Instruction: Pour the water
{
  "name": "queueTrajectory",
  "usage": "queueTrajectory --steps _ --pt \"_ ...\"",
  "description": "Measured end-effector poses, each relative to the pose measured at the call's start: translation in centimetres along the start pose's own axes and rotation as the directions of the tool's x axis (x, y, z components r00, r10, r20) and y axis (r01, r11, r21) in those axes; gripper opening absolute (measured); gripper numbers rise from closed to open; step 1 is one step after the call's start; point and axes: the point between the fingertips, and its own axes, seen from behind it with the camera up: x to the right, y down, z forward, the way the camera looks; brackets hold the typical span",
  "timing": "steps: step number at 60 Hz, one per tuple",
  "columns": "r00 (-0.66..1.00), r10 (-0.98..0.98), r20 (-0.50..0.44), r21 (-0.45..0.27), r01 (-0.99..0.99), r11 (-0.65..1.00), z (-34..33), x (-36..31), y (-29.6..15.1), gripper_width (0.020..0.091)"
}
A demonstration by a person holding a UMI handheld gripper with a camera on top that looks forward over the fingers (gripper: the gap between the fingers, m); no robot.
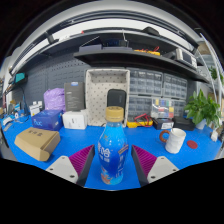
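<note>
A blue plastic bottle (112, 150) with a white cap and a printed label stands upright on the blue table (150, 136). It stands between the fingers of my gripper (113, 166). The gripper is open: a strip of table shows between the bottle and the left magenta pad (82, 160), and likewise at the right pad (145, 160). A white cup (176, 140) stands on the table beyond the right finger, apart from the bottle.
A cardboard box (37, 142) lies beyond the left finger, with a blue box (45, 120) and a white box (74, 120) farther back. A green plant (207, 108) stands at the far right. Shelving and small clutter line the back of the table.
</note>
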Motion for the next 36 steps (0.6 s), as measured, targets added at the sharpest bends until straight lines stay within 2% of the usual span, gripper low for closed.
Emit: queueTrajectory --steps 7,15,16,17,21,28,36 --pt "0.999 -0.021 0.031 0.029 0.020 0.999 1.8 -0.5 -0.3 0.0735" --pt "0.999 -0.043 0.021 0.078 0.041 0.996 2.9 -0.4 -0.2 0.0640" --pt "0.999 -0.046 0.016 0.085 0.044 0.995 3.0 -0.3 -0.3 0.0566" --pt "0.999 -0.049 0.021 0.091 0.047 0.995 3.0 -0.4 -0.3 0.0533" --pt "0.995 -0.071 0.064 0.113 0.064 0.992 2.9 -1.0 -0.4 0.0489" --pt "0.997 -0.040 0.066 0.140 0.031 0.990 3.3 -0.7 -0.7 0.0407" --pt "0.997 -0.028 0.077 0.154 0.016 0.988 3.4 -0.7 -0.8 0.0404"
